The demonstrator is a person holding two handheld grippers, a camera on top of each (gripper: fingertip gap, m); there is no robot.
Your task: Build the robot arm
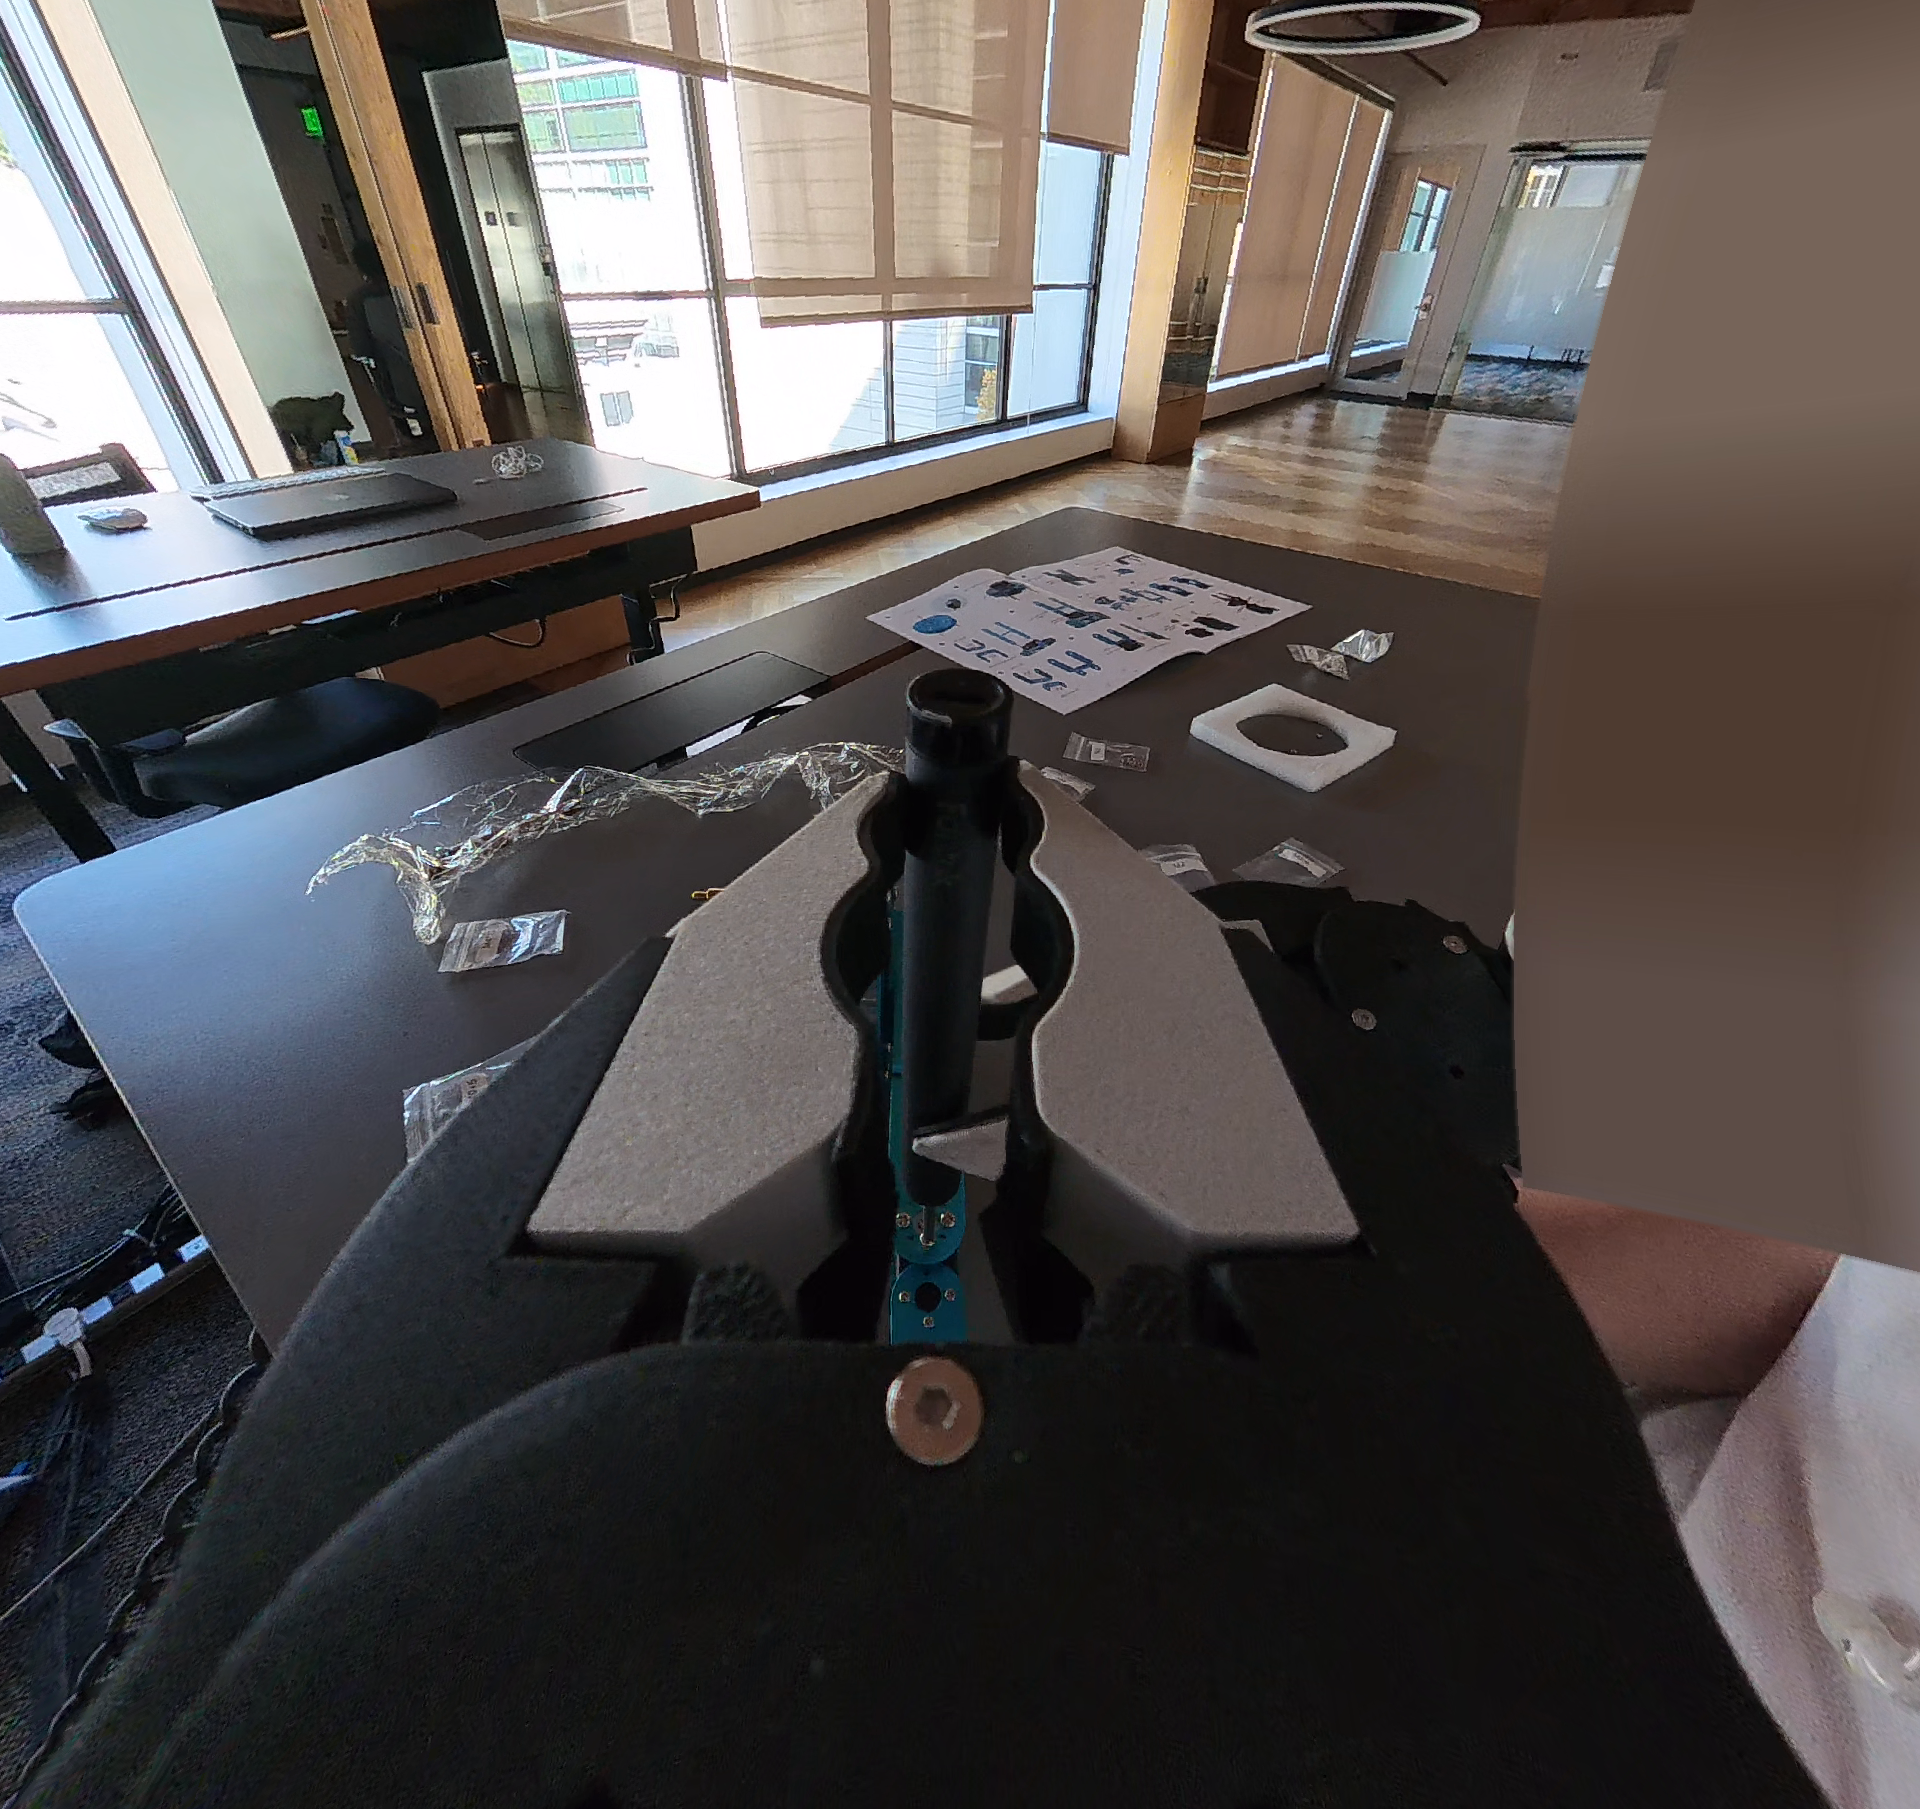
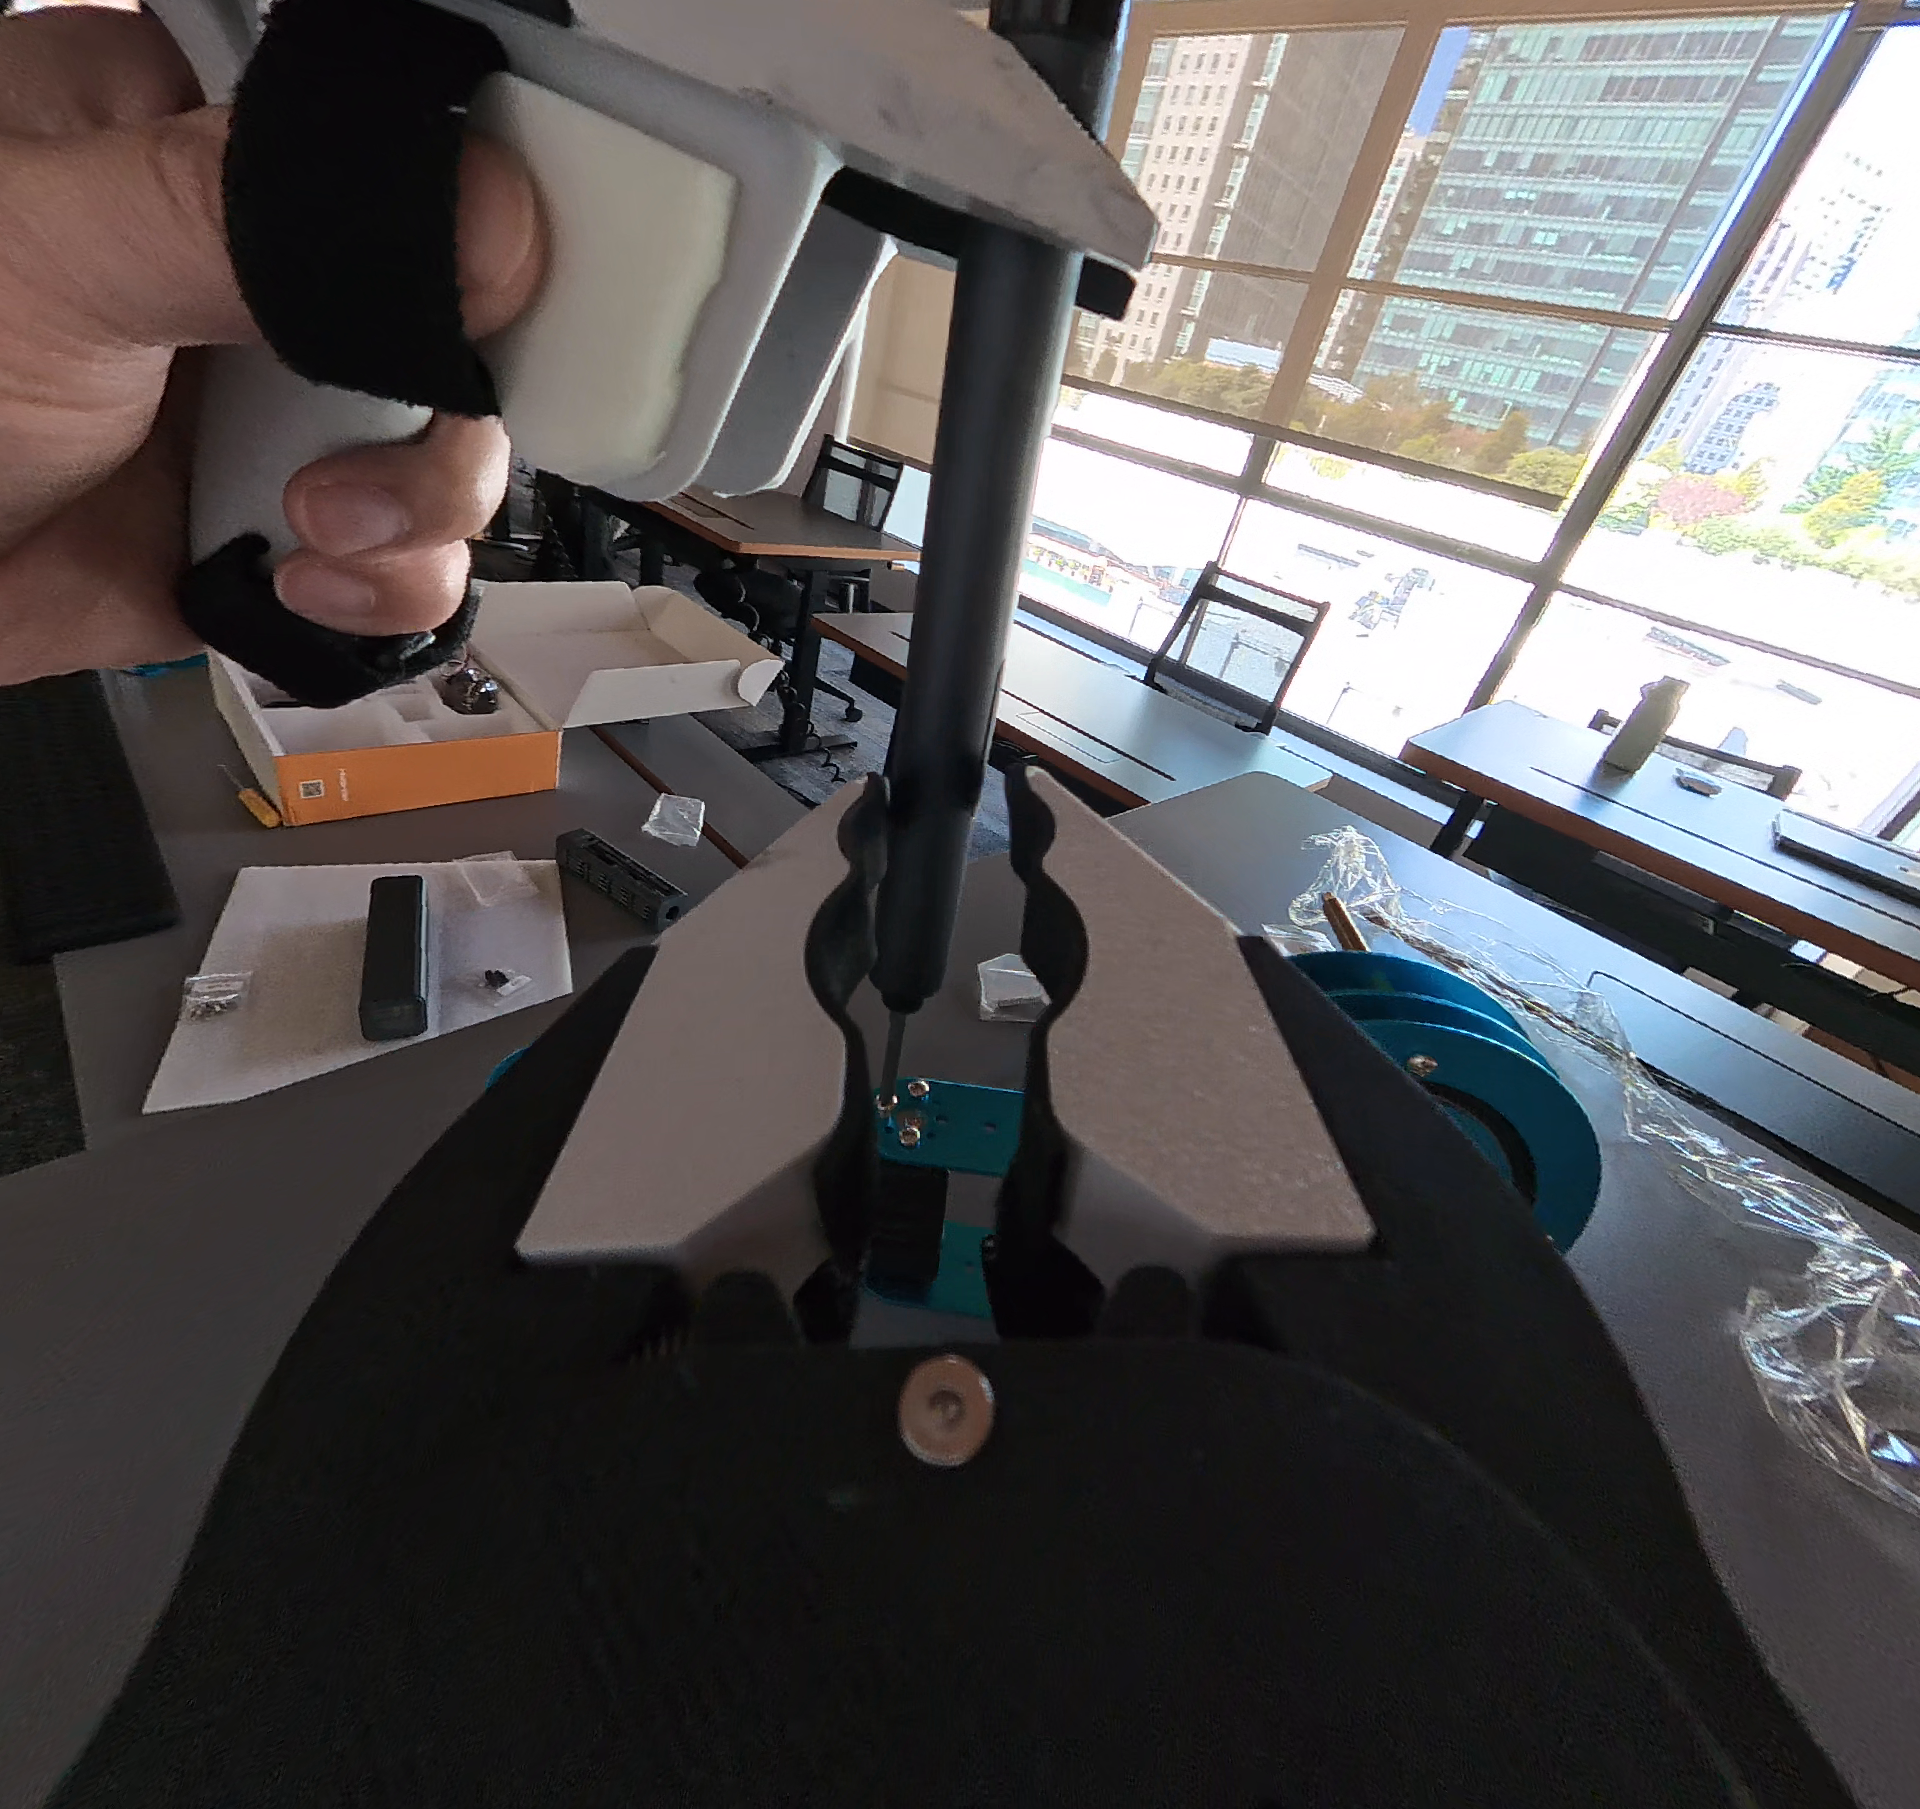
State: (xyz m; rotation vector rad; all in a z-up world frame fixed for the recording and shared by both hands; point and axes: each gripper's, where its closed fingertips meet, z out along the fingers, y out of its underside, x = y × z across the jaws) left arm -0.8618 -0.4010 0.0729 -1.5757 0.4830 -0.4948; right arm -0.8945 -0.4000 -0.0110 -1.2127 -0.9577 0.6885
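1. Presently we hold a dark cylindrical screwdriver (image 1: 951, 928) in the left gripper (image 1: 951, 803); its fingers are clamped on the upper shaft, just below the knurled cap at 12 o'clock in the left wrist view.
2. We see the driver standing near upright, its thin bit (image 2: 894, 1042) resting on a small screw (image 2: 906, 1131) in the blue metal bracket (image 2: 956, 1120).
3. We keep the right gripper (image 2: 940, 803) around the lower shaft; its fingers stand slightly apart, and whether the left pad touches the shaft we cannot tell.
4. We judge the driver stiff, light and smooth-sided, so it may twist in the pads; the knurled cap looks the surest hold.
5. We judge the bracket rigid, and the screws tiny and easily lost.
6. At 3 o'clock of the bracket sits a blue wheel (image 2: 1475, 1084); crumpled clear wrap (image 2: 1766, 1240) lies beyond it.
7. At 10 o'clock in the right wrist view lie an open orange box (image 2: 416, 772) and a black block (image 2: 393, 959) on a white sheet (image 2: 291, 1032).
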